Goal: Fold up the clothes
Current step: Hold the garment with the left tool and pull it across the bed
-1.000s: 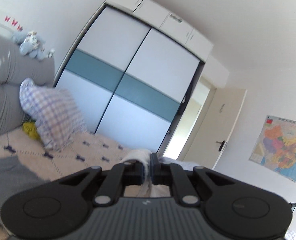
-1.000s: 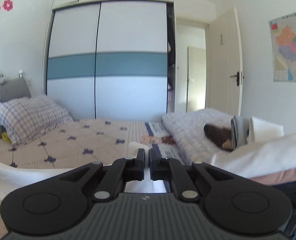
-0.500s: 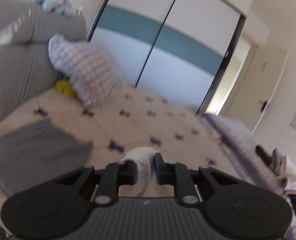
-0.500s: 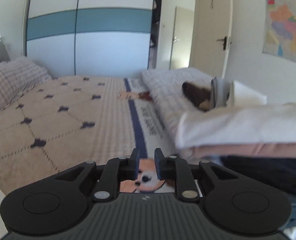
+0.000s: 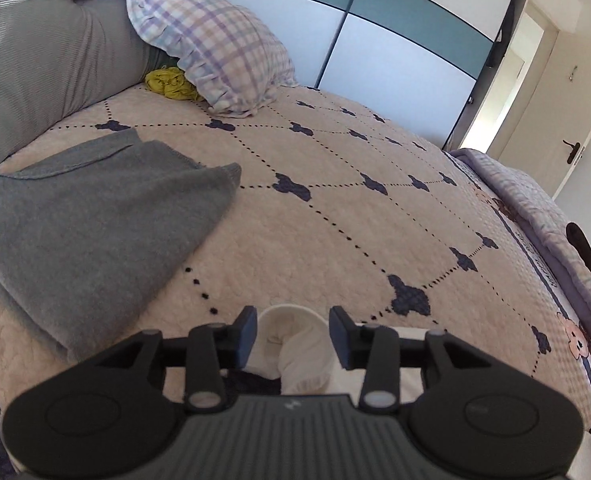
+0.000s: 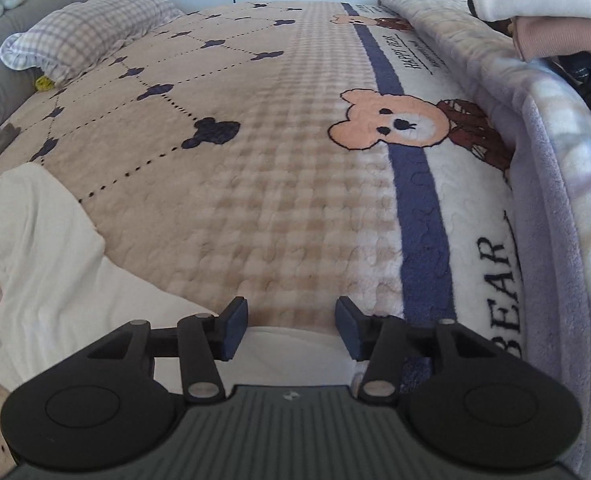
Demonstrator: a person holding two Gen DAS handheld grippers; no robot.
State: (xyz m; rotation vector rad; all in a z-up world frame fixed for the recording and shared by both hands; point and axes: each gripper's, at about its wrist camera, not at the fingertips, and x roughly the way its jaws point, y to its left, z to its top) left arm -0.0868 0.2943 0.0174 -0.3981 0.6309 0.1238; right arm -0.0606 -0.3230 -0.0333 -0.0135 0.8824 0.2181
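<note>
The step looks like laying the white garment out flat on the quilted bedspread. The left gripper is opening, with a soft bunched fold loose between its jaws. The right gripper is opening too, over the garment's near edge. Next, smoothing probably comes before any fold.
</note>
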